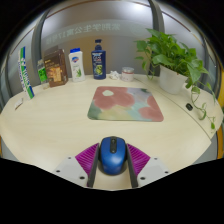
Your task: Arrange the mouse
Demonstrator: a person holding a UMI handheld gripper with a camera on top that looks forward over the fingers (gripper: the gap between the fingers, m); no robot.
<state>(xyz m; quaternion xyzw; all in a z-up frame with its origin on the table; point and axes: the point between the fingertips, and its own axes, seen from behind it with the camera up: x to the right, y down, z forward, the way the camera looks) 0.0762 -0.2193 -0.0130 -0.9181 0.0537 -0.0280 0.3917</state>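
Note:
A blue and black computer mouse (112, 154) sits between my two fingers, whose purple pads (89, 155) press on both its sides. My gripper (112, 160) is shut on the mouse and holds it over the near edge of the pale wooden desk (50, 125). A mouse mat (125, 102) with pink, green and grey blotches lies flat on the desk beyond the fingers, a short way ahead and slightly right.
Along the back of the desk stand a green tube (28, 75), a brown box (55, 70), a white carton (76, 64) and a blue bottle (98, 60). A potted plant (175, 60) with trailing leaves stands at the back right.

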